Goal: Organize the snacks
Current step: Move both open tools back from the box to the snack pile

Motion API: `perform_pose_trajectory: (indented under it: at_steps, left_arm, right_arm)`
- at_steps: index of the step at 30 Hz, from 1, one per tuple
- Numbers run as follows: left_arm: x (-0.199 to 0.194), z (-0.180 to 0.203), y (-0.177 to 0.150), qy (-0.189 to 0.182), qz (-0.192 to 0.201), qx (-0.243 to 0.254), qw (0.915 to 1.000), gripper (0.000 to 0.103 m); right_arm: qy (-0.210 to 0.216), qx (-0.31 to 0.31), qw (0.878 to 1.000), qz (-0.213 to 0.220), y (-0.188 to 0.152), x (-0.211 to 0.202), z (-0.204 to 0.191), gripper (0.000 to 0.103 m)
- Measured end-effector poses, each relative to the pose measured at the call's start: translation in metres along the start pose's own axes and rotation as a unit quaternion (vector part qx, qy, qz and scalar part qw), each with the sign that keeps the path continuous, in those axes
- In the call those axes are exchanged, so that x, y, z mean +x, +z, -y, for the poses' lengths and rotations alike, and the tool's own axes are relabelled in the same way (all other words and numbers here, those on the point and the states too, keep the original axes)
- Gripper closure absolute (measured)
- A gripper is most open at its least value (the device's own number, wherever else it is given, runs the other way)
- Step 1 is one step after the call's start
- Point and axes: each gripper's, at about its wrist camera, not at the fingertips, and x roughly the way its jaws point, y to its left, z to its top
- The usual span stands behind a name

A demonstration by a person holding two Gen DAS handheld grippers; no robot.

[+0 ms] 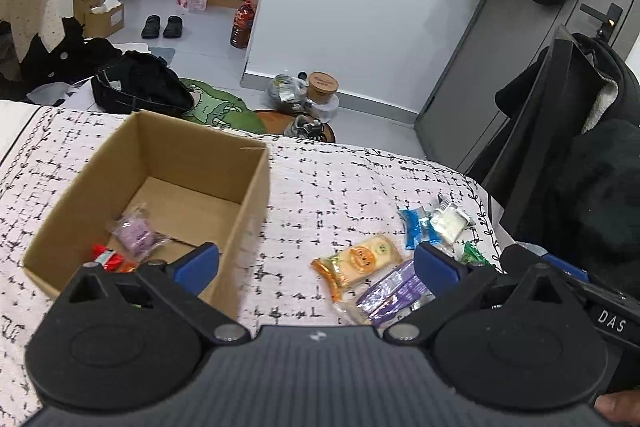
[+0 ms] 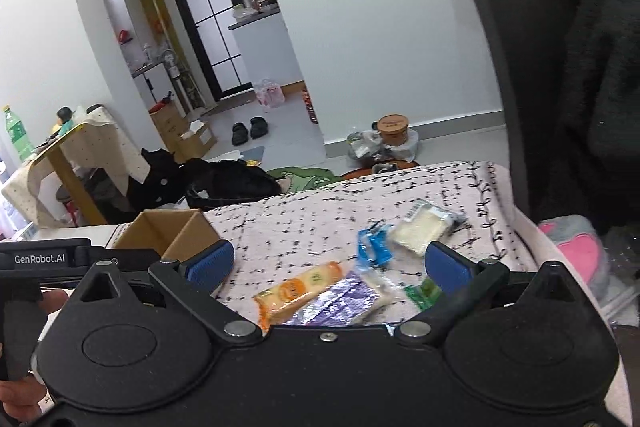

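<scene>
Left gripper (image 1: 316, 263) wide open, empty, above box (image 1: 256, 187); right gripper (image 2: 326, 265) wide open, empty, over snacks (image 2: 316, 287).

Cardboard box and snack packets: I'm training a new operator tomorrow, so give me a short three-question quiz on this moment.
1. True or false: the cardboard box already holds a purple packet.
2. Multiple choice: the orange packet lies
A. inside the box
B. on the patterned cloth, to the right of the box
C. between the jaws of the right gripper
3. Fill in: the jaws of the left gripper are ___.

Key:
1. True; it sits in the box beside a red packet.
2. B; beside the blue packet and white packet.
3. Open, holding nothing.
</scene>
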Motion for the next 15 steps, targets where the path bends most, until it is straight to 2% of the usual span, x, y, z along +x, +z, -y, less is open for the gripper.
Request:
perform_pose_trajectory:
  at_steps: [5, 11, 15]
  left_arm:
    - [0.010, 0.011, 0.000, 0.002, -0.001, 0.007, 1.0000, 0.000]
    - [0.030, 0.023, -0.003, -0.006, -0.019, 0.014, 0.9997, 0.000]
    - [0.045, 0.031, -0.006, -0.012, -0.032, 0.020, 0.9992, 0.001]
  right_arm:
    - [-0.019, 0.009, 1.000, -0.007, -0.002, 0.000, 0.019, 0.000]
    - [-0.044, 0.016, 0.999, -0.018, -0.008, 0.009, 0.038, 0.001]
    - [-0.046, 0.022, 0.998, -0.031, -0.014, 0.018, 0.048, 0.007]
